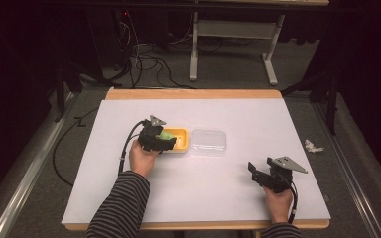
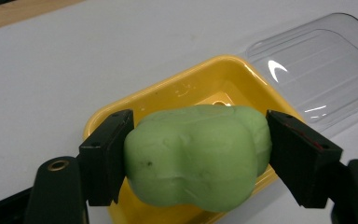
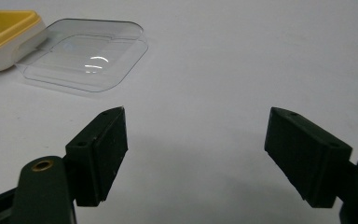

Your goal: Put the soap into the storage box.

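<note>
One green dough lump (image 2: 196,156), clamped between left gripper (image 2: 198,158) jaws over yellow tray (image 2: 223,79); right gripper (image 3: 193,158) jaws apart, above bare worktop (image 3: 261,56).

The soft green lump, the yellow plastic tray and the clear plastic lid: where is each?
Soft green lump (image 2: 193,156), left gripper view, middle of its front face.
Yellow plastic tray (image 2: 205,74), left gripper view, far rim.
Clear plastic lid (image 3: 81,58), right gripper view, flat centre.

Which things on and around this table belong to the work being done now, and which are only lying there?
Belong to the work:
- green soap bar, clamped in the left gripper
- yellow soap dish below it
- clear plastic lid beside the dish

Only lying about:
- crumpled white paper on the floor
- cables behind the table
- right gripper, open and idle
</note>
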Demonstrator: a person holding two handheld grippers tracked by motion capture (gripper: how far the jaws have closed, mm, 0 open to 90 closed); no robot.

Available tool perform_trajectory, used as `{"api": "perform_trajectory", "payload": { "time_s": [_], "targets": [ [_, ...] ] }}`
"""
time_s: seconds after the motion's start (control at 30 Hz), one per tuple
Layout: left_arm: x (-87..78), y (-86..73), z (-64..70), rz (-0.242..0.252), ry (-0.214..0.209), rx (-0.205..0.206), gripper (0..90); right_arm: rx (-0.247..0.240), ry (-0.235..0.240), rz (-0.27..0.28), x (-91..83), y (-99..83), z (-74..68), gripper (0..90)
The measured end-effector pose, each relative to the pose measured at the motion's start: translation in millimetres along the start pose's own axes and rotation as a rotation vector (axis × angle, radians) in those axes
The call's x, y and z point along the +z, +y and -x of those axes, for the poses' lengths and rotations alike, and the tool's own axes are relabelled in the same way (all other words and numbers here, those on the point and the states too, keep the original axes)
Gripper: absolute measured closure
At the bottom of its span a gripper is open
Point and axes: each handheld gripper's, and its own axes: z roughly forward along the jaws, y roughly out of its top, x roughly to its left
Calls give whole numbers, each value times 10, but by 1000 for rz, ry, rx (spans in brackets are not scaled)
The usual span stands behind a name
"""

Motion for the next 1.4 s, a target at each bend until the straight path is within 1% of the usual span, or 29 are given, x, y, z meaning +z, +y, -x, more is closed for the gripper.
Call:
{"api": "perform_trajectory", "payload": {
  "time_s": [0.03,0.07,0.1,0.17,0.23,0.37,0.57,0.63,0.87,1.0,1.03,1.1,1.17,1.27,1.3,1.37,1.4],
  "targets": [
    [20,-1,-17,-4,6,-17,269,-1,0,0,0,0,0,218],
    [20,-1,-17,-4,6,-17,269,-1,0,0,0,0,0,218],
    [41,-1,-23,-4,7,-37,270,2,0,-3,4,1,0,218],
    [49,-2,-26,-6,7,-37,270,1,2,-4,4,2,0,218],
    [66,-9,-27,-7,10,-49,269,1,0,-1,0,0,-4,218],
    [87,-29,-34,-16,15,-41,270,1,0,2,1,-1,0,218],
    [98,-37,-59,-15,27,-47,269,0,1,-5,4,2,-2,218],
    [108,-58,-74,-23,31,-44,269,-2,-2,-2,3,1,-5,218],
    [114,-57,-78,-25,26,-51,269,0,-1,-6,5,2,-3,218],
    [131,-87,-63,-34,28,-36,269,0,1,-5,5,2,-2,218],
    [145,-110,-59,-33,41,-19,268,0,-1,-3,4,1,-4,218],
    [152,-119,-61,-35,45,-15,267,1,-1,-3,4,1,-3,218],
    [149,-109,-72,-41,42,-23,267,0,-1,-1,1,0,-1,218],
    [149,-108,-71,-38,46,-22,263,1,-1,-1,1,0,-1,218],
    [153,-111,-64,-27,54,-13,261,1,0,-2,3,1,-1,218],
    [151,-112,-62,-28,55,-6,260,1,1,-1,2,0,-1,218],
    [150,-119,-55,-22,58,8,254,-1,2,0,0,0,0,218]
  ]
}}
